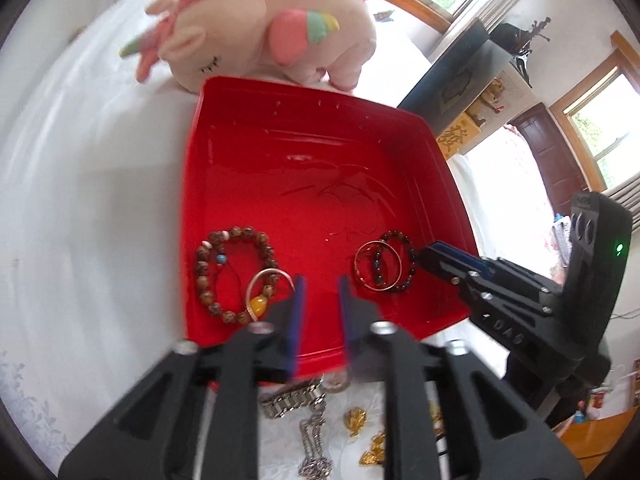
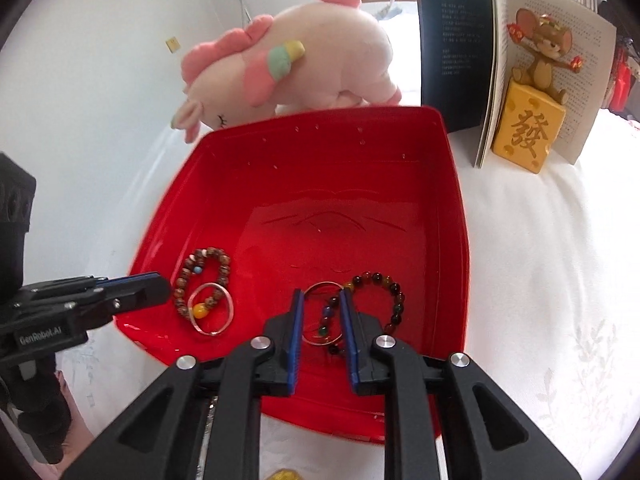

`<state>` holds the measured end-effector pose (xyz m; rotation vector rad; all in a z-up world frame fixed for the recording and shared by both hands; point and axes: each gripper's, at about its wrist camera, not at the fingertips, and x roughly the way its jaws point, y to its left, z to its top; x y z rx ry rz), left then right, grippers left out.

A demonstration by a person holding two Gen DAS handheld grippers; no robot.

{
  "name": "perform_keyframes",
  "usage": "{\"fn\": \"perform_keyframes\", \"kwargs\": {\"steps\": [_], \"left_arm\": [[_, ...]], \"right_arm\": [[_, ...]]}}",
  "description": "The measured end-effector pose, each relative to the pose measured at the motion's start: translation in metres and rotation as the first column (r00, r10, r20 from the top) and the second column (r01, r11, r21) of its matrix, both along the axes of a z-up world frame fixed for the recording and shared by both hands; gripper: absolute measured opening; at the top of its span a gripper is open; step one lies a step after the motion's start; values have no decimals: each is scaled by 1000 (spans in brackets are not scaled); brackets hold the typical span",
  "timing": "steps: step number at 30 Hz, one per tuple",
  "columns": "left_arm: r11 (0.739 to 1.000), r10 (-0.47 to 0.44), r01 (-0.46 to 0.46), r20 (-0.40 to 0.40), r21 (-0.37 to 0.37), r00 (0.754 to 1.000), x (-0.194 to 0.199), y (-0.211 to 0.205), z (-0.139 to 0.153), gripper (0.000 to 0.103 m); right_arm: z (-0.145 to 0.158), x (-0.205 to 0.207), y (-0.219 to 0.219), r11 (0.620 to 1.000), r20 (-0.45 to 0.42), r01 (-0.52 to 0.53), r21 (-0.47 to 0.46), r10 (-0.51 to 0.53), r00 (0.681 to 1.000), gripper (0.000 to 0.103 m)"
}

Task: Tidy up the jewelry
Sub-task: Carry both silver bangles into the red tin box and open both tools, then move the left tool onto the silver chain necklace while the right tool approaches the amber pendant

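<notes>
Both grippers hang over the square red plastic tray (image 2: 452, 216). The right gripper (image 2: 322, 334) has its jaws slightly apart around the thin copper bangle (image 2: 320, 338) on the dark multicolour bead bracelet (image 2: 390, 300) in the tray, so lifting may drag them out. The left gripper (image 1: 320, 320), partly open, holds nothing. The silver metal chain (image 1: 316, 428) waits outside.

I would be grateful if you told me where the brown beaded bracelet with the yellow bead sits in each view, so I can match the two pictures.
Left wrist view: the brown beaded bracelet lies in the near left corner of the red tray, left of the left gripper.
Right wrist view: the same bracelet lies lower left in the tray, beside the left gripper's tip.
Shared landmark: the pink plush unicorn behind the tray.
</notes>
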<state>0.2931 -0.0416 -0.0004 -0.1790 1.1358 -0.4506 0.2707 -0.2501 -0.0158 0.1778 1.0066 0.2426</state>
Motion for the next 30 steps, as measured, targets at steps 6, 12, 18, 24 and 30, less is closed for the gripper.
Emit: {"fn": "perform_keyframes", "kwargs": {"steps": [6, 12, 18, 24, 30], "left_arm": [[1000, 3, -3, 84, 6, 996, -38, 15, 19, 69], [999, -6, 1, 113, 42, 994, -81, 27, 20, 78], [995, -24, 16, 76, 97, 997, -117, 32, -2, 78], [994, -17, 15, 15, 112, 1000, -139, 32, -30, 75], [988, -15, 17, -12, 152, 1000, -146, 21, -53, 73]], "right_arm": [[21, -25, 0, 1000, 33, -21, 19, 20, 999, 19], [27, -57, 7, 999, 48, -37, 16, 37, 998, 22], [15, -94, 10, 998, 42, -66, 22, 65, 997, 22], [-4, -118, 12, 996, 17, -75, 43, 75, 997, 22], [-24, -129, 11, 997, -20, -69, 44, 70, 997, 22]]}}
